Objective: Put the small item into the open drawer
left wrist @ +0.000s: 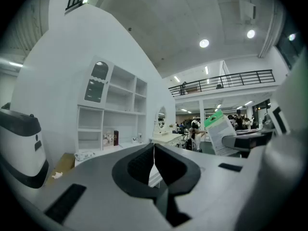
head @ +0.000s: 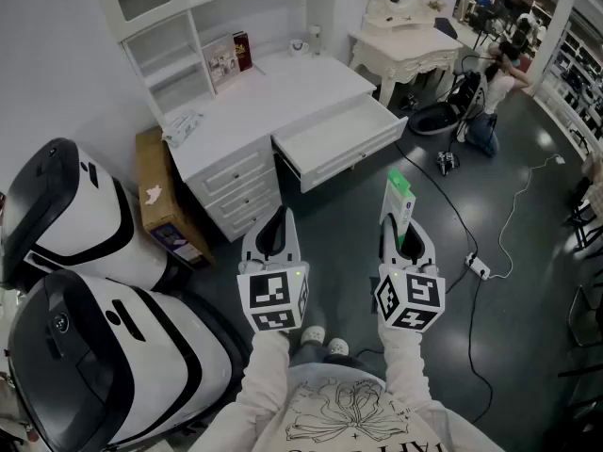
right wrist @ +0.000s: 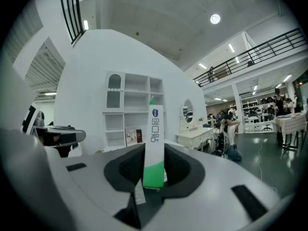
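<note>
The white desk (head: 283, 92) stands ahead of me with its wide drawer (head: 339, 139) pulled out and empty. My right gripper (head: 401, 226) is shut on a small white and green box (head: 399, 199), held upright above the dark floor, short of the drawer. In the right gripper view the box (right wrist: 154, 143) stands between the two pads, which press on its sides. My left gripper (head: 274, 224) hangs beside it, shut with nothing in it; its pads meet in the left gripper view (left wrist: 154, 154). The box (left wrist: 221, 131) also shows at that view's right.
Two large white and black pods (head: 85, 281) fill the left. A cardboard box (head: 160, 196) leans against the desk's drawer stack. Books (head: 229, 56) stand on the desk. A dressing table (head: 405, 50) and a crouching person (head: 495, 92) are at the back right. Cables and a power strip (head: 479, 267) lie on the floor.
</note>
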Motion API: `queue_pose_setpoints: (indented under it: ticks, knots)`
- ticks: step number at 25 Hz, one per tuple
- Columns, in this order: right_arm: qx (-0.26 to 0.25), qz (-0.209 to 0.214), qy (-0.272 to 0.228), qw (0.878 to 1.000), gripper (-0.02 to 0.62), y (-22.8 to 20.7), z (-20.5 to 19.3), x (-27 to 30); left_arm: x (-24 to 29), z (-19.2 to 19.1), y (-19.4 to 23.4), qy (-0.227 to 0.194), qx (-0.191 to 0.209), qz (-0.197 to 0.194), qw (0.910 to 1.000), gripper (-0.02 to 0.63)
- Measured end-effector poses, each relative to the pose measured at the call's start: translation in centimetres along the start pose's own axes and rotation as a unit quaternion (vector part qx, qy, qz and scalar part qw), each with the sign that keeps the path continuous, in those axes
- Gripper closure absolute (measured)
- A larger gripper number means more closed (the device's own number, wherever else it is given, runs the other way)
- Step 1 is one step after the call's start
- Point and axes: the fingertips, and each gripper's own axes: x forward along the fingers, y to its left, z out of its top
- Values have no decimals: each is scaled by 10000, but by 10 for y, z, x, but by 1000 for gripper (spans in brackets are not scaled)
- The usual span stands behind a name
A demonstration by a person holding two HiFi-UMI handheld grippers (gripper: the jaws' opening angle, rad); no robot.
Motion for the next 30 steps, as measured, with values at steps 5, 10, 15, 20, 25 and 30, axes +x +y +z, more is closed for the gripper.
queue_pose_setpoints:
  ticks: [5, 10, 15, 20, 25, 30]
  knots:
    - [-25, 16, 14, 10000, 506, 0, 1, 2, 2, 1, 0, 5, -12, 0, 10000, 600]
    - [-57, 28, 13, 10000, 506, 2, 3, 6, 6, 3, 3, -5, -8, -18, 10000, 600]
    - [-12, 17, -26, 10000, 506, 4, 4, 16, 16, 4, 8, -20, -19, -49, 10000, 600]
    - [26, 3, -14, 10000, 506, 8, -2, 30, 29, -1, 15, -7, -44, -103, 9999, 600]
    - [98, 30, 93, 9999, 506, 15, -15, 42, 42, -12, 23, 102, -31, -191, 9998, 600]
    - [114, 58, 187, 9997, 506, 19, -24, 52, 53, -20, 28, 217, -29, -194, 9996, 600]
